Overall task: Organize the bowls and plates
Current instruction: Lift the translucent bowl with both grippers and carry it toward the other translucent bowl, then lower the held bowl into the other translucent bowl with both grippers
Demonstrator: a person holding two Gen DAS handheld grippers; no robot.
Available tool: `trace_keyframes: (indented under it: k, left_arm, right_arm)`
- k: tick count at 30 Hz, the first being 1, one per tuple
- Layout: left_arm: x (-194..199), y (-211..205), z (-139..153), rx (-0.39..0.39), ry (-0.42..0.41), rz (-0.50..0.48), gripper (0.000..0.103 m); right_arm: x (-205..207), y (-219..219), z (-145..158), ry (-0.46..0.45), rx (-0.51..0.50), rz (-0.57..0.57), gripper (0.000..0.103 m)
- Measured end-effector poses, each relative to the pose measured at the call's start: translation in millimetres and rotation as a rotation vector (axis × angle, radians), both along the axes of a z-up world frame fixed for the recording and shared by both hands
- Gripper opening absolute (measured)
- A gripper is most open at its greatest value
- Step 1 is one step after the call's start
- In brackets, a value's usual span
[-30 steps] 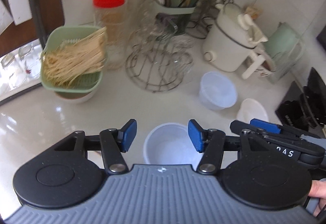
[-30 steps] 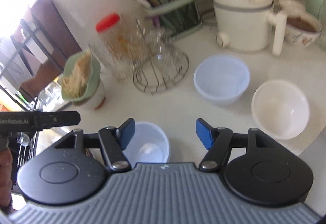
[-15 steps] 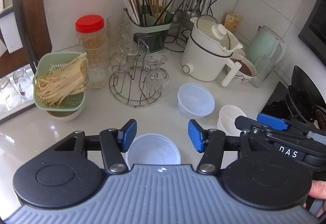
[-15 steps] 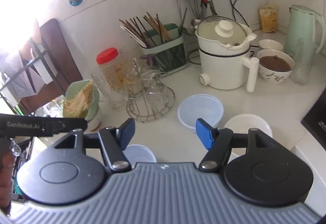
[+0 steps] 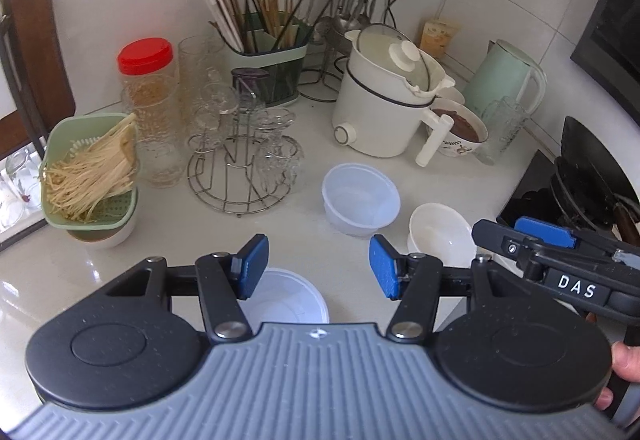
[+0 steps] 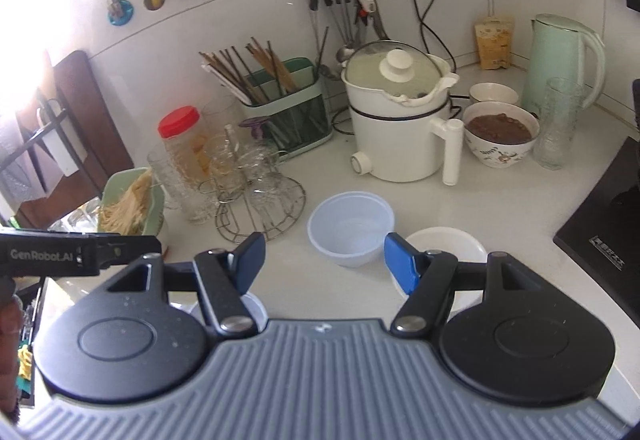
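Three empty bowls stand on the white counter. A translucent plastic bowl (image 5: 360,204) (image 6: 350,228) is mid-counter. A white ceramic bowl (image 5: 440,236) (image 6: 444,242) sits just right of it. A second translucent plastic bowl (image 5: 288,300) (image 6: 254,310) is nearest, partly hidden under the gripper bodies. My left gripper (image 5: 318,272) is open and empty, held above the near bowl. My right gripper (image 6: 324,268) is open and empty, above and short of the mid-counter bowl; it also shows in the left wrist view (image 5: 544,236).
A wire rack of glasses (image 5: 244,160), a red-lidded jar (image 5: 148,88), a green basket of noodles (image 5: 92,172), a chopstick holder (image 5: 268,68), a white electric pot (image 5: 388,108), a bowl of brown food (image 5: 460,132), a green kettle (image 5: 504,80) and a black stove (image 6: 600,224) ring the counter.
Both grippers have pulled back and lifted away from the counter, so the bowls look smaller and more of the wall shows. Both stay open and empty.
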State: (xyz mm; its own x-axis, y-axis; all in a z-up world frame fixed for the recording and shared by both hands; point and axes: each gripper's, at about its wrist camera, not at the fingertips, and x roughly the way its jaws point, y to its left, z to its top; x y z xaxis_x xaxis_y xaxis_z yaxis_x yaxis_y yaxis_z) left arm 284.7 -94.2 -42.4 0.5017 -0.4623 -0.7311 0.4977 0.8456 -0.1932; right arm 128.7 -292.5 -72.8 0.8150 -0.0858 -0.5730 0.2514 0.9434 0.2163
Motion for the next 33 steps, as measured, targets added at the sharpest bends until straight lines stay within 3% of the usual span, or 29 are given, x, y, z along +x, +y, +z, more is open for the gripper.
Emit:
trace_keyframes:
  k: [12, 19, 25, 28, 29, 30, 31, 33]
  left_arm:
    - [8.1, -41.1, -18.9, 0.006, 0.052, -0.079, 0.062]
    - [39.1, -54.1, -26.6, 0.021, 0.064, -0.038, 0.063]
    - [62.3, -72.1, -35.1, 0.042, 0.039, -0.027, 0.085]
    - [71.2, -80.8, -36.2, 0.066, -0.010, -0.023, 0.088]
    - [74.9, -83.0, -36.8, 0.067, -0.018, -0.021, 0.090]
    - [79.8, -85.5, -38.8, 0.061, -0.015, -0.019, 0.091]
    - [85.3, -88.4, -42.0, 0.058, -0.002, -0.021, 0.091]
    - [97.2, -95.7, -49.7, 0.064, 0.025, -0.025, 0.091]
  right_arm:
    - [-13.1, -22.3, -8.9, 0.037, 0.004, -0.069, 0.068]
    - [1.8, -38.1, -19.5, 0.064, 0.008, -0.104, 0.068]
    - [20.8, -57.4, -30.0, 0.096, 0.039, -0.100, 0.068]
    - [30.7, -65.9, -36.5, 0.115, 0.042, -0.088, 0.069]
    - [35.2, -68.7, -38.7, 0.121, 0.042, -0.085, 0.073]
    - [39.2, -71.8, -41.0, 0.125, 0.045, -0.084, 0.086]
    - [44.5, -75.6, -43.8, 0.128, 0.057, -0.084, 0.094]
    - [54.0, -83.5, -49.9, 0.138, 0.086, -0.082, 0.103]
